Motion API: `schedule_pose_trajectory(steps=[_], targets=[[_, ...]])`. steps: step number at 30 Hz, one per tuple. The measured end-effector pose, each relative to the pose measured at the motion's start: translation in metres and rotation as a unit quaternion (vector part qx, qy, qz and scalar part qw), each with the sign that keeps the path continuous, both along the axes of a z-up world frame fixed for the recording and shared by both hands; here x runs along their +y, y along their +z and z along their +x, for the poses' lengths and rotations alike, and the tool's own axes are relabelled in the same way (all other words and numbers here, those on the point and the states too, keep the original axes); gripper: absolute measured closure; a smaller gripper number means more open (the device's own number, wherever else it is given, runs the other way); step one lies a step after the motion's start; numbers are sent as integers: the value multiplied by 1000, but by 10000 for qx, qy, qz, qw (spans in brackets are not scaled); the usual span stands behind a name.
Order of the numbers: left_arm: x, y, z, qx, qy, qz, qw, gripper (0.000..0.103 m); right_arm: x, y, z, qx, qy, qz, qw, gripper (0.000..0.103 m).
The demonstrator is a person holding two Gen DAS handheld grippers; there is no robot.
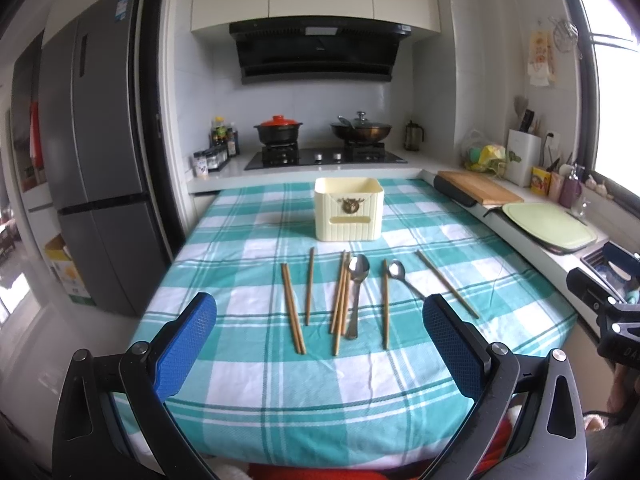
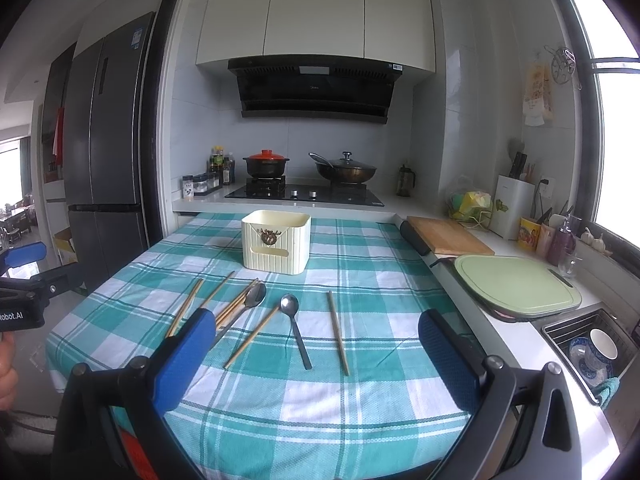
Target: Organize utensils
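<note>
Several wooden chopsticks (image 1: 293, 307) and two metal spoons (image 1: 356, 292) lie in a row on the teal checked tablecloth (image 1: 248, 392). A cream utensil holder (image 1: 348, 208) stands behind them, open at the top. In the right wrist view the holder (image 2: 276, 242), a spoon (image 2: 295, 328), a lone chopstick (image 2: 338, 332) and the cloth (image 2: 320, 412) show. My left gripper (image 1: 320, 346) is open and empty, above the table's near edge. My right gripper (image 2: 316, 354) is open and empty, right of the left one, also near the front edge.
A counter runs along the right with a wooden board (image 1: 478, 187), a green cutting board (image 2: 516, 284) and a sink with dishes (image 2: 596, 350). A stove with two pots (image 1: 320, 136) stands behind the table. A fridge (image 1: 96, 160) is at the left.
</note>
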State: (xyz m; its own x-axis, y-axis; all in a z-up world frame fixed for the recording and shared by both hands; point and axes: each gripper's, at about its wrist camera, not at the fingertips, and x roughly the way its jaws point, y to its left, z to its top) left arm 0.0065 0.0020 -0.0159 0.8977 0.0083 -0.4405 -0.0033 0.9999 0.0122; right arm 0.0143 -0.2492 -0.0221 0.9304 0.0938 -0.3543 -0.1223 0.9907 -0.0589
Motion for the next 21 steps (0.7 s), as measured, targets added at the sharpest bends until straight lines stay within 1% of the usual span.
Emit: schedule_pose_trajectory(steps=[21], targets=[[0, 1, 2, 24, -1, 4, 10000, 0, -1, -1, 2, 32, -2, 0, 10000, 0]])
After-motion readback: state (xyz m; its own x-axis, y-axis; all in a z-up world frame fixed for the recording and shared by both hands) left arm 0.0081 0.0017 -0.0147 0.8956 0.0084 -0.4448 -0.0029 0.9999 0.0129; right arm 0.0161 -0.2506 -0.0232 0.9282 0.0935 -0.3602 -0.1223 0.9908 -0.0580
